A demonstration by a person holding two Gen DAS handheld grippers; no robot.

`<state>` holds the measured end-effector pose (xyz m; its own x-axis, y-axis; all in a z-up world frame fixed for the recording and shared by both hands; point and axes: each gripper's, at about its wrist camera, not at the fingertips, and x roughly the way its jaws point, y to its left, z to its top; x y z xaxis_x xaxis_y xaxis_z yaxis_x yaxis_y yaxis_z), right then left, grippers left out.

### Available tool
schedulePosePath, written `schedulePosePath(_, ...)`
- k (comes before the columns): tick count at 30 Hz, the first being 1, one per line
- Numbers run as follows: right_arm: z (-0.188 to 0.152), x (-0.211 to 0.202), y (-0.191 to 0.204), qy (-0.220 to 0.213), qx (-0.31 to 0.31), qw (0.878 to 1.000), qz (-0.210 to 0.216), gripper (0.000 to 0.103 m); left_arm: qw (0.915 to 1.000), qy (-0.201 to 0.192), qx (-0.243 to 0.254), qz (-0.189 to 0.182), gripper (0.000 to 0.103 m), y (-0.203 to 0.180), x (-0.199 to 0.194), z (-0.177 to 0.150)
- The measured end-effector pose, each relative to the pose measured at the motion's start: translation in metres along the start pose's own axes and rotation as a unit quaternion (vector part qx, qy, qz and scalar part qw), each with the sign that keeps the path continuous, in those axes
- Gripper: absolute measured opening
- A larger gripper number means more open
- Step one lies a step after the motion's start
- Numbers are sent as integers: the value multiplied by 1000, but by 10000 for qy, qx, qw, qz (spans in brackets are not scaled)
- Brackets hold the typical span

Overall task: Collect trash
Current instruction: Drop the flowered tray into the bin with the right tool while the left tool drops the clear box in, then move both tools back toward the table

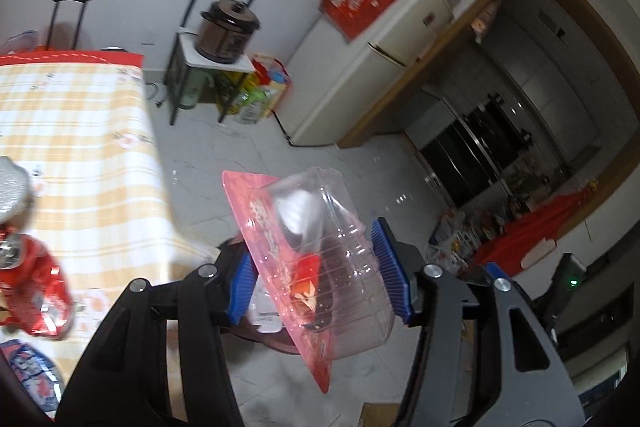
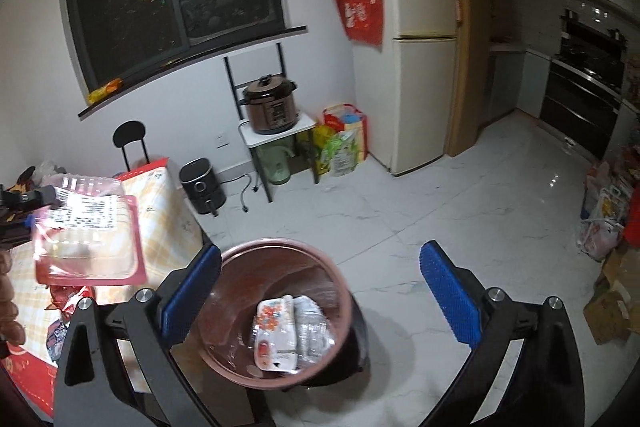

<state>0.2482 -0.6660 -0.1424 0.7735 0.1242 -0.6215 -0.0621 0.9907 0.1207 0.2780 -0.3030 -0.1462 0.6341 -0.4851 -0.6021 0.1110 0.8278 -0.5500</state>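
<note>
My left claw (image 1: 316, 275) clamps a clear box (image 1: 320, 259) at frame centre; my right claw (image 2: 320, 295) gapes empty over the bin (image 2: 280, 311), lower centre. Risk: the slick box slipping out short of the rim, onto the floor.

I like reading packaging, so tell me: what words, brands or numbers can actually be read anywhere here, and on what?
Nothing reads clearly.
Clear plastic box in the left gripper: white characters on its red card, blurred.
Its white label: lines of print, too small.
Red cloth on the fridge: white characters, blurred.
Red crushed can: lettering smeared.
Packets in the trash bin: print too small.
</note>
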Motion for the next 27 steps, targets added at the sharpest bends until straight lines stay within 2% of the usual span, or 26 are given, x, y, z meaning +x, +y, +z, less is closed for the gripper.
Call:
schedulePosePath(13,-28,-49,-85,-10,452,9967,-678,98,9973,661,251,-190,56,-44,101,-24)
schedulePosePath(15,-33,-53,-92,10,507,9960,-732,98,9953,789,532,-195,80,-51,121,-25)
schedulePosePath(16,-34,-53,-94,25,528,9958,-749,98,9947,822,611,22,95,-49,128,-25)
schedulePosePath(17,-35,-54,-94,35,543,9956,-758,98,9945,809,637,179,94,-47,132,-26)
schedulePosePath(19,-36,-56,-95,28,564,9956,-746,98,9945,816,595,280,94,-37,133,-25)
schedulePosePath(22,-33,-56,-88,-10,548,9963,-658,98,9967,631,428,272,95,-24,114,-20)
schedulePosePath(27,-20,-52,-65,-58,393,9983,-423,98,9973,64,505,528,95,-6,54,-1)
